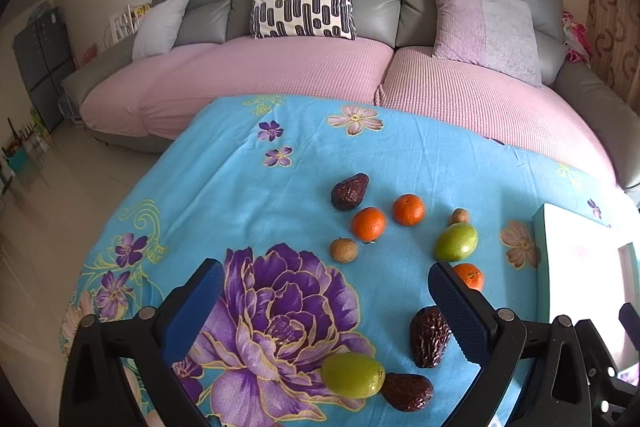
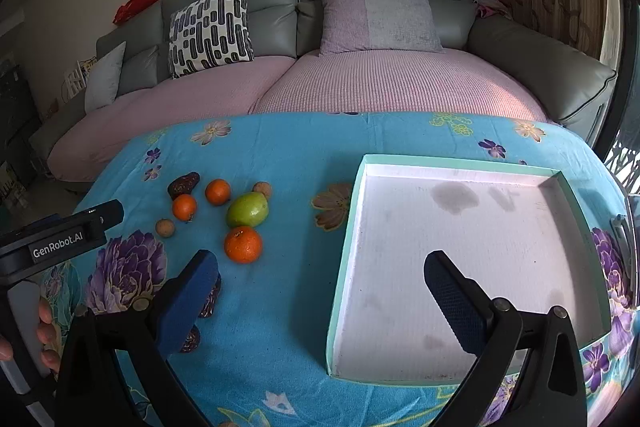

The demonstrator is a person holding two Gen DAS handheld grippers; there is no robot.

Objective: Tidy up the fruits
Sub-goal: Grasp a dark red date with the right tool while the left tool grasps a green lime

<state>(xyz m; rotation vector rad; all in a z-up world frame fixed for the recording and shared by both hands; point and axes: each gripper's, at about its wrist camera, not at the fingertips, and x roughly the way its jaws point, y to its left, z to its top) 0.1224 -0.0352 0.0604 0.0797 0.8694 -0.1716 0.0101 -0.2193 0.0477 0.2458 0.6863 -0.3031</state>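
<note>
Both pairs of tongs stand wide and hold nothing: the left tongs [image 1: 326,277] hang over the near left part of the surface [image 1: 248,187], which is draped in a blue flowered cloth, and the right tongs [image 2: 322,269] straddle the near left wall of the tray [image 2: 340,291], an empty shallow white box with a mint rim on the right side. The fruits lie loose in a scatter to the left of the tray. Nearest the left tongs are a green fruit [image 1: 353,375] and two dark wrinkled fruits, one [image 1: 407,391] touching the green fruit and the other [image 1: 430,337] just beside the right finger, its long axis running near to far. Farther off lie a small orange [image 1: 469,275], partly behind that finger, a second green fruit [image 1: 456,242], two more oranges [image 1: 368,224] [image 1: 408,209], two small brown round fruits [image 1: 343,249] [image 1: 460,217] and a third dark fruit [image 1: 349,191] at the far end. The move turns on this: the near cluster sits just ahead and slightly right of the left tongs, between their fingers or beside them, so the left hand looks the better placed to take one, while the tray lies to the right, under the right tongs. The right tongs are nearer the closest orange [image 2: 243,245].
</note>
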